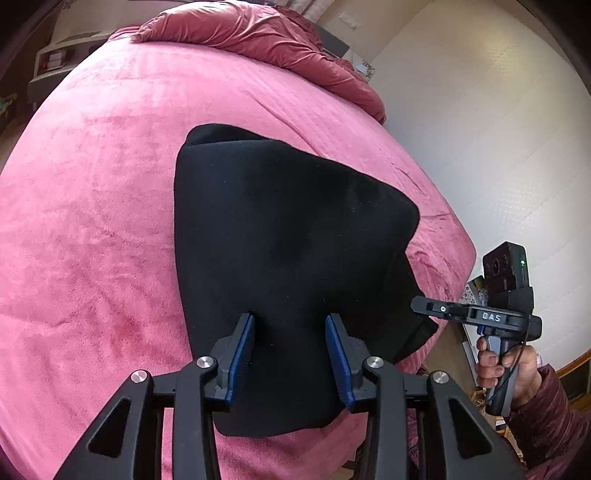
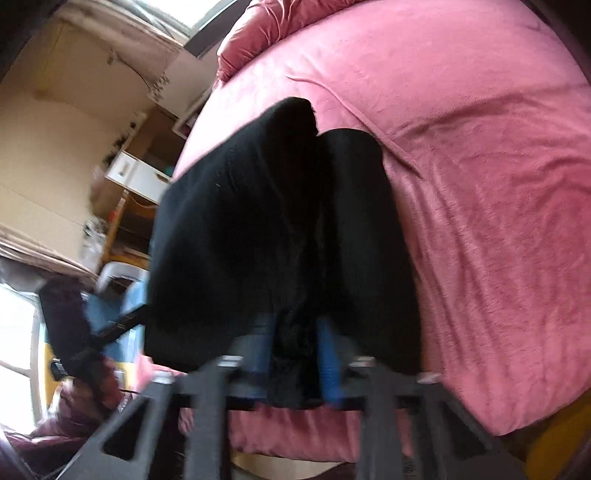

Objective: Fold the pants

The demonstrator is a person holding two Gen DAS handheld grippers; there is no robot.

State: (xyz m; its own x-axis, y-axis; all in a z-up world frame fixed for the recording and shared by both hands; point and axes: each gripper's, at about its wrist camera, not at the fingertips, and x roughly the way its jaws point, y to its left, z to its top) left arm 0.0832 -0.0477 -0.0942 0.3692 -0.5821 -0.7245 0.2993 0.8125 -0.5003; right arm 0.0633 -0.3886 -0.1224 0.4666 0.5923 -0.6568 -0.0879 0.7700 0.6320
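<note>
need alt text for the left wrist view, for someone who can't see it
Folded black fabric pants lie on a pink plush bedspread, between the left gripper's open jaws. At right, the right gripper pinches the pants' edge, held by a hand.

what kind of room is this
Most likely a bedroom: a wide bed under a pink cover, a rumpled duvet at its far end, and a small white drawer unit beside it.

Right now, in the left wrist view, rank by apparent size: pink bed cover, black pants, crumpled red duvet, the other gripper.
1. pink bed cover
2. black pants
3. crumpled red duvet, far off, so truly larger than it looks
4. right gripper
</note>
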